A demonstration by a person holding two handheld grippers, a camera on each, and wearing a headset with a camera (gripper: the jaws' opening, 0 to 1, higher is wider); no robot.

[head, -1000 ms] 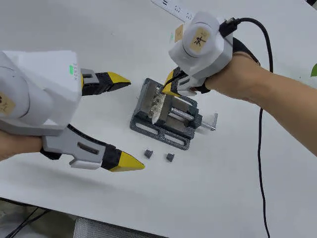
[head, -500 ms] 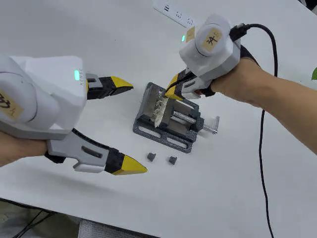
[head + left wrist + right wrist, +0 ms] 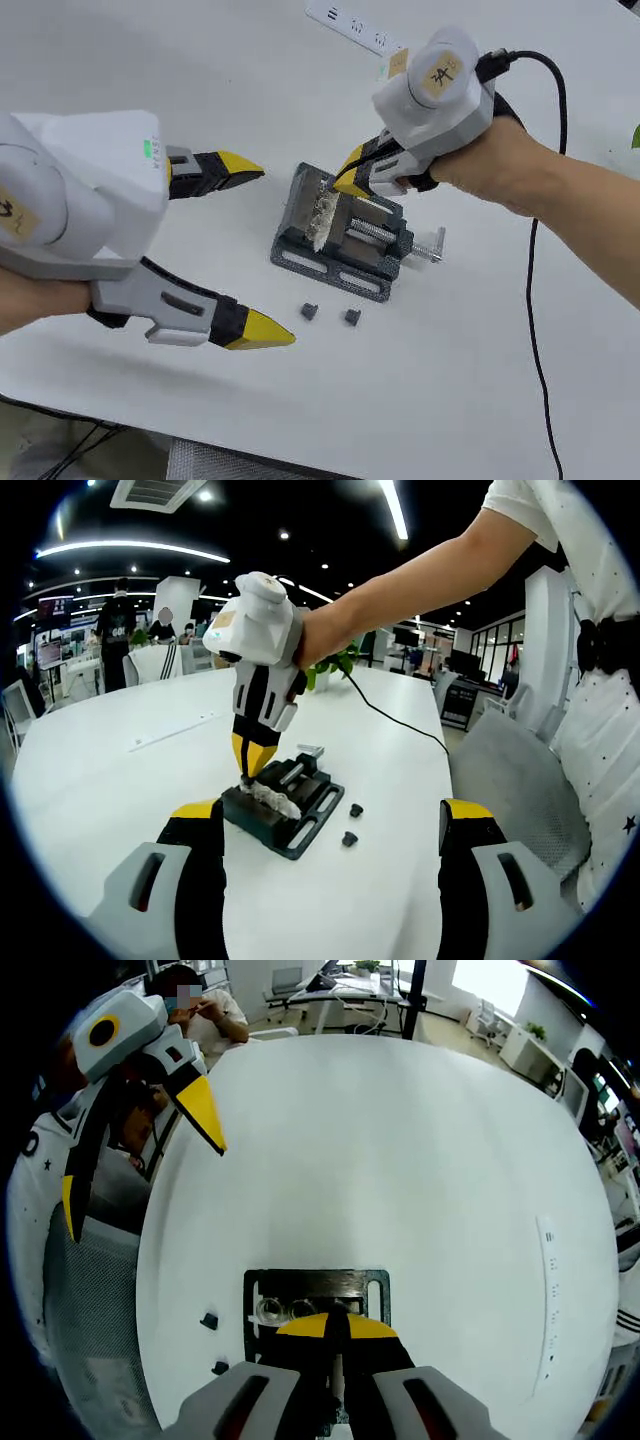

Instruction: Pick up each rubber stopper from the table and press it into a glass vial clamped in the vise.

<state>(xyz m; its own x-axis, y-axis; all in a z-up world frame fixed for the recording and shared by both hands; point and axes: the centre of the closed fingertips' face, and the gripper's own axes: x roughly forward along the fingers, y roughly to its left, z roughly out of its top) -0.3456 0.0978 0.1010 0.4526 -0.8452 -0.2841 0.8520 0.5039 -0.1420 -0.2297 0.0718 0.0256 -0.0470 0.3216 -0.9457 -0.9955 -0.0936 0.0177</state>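
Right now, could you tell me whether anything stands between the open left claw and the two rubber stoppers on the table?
Nothing visible does. Only bare table lies between the left claw and the two rubber stoppers; the vise stands beside them, with the right claw above its vials.

The left gripper [image 3: 250, 248] is held low at the person's left in the left hand [image 3: 35, 298], level and pointing to the right, its two yellow-tipped jaws spread wide apart with nothing between them. The right gripper [image 3: 343, 182] tilts steeply downward from the far side, jaws drawn together tip to tip. The right hand [image 3: 487, 158] wraps its body, and the bare forearm [image 3: 590, 225] reaches in from the right.
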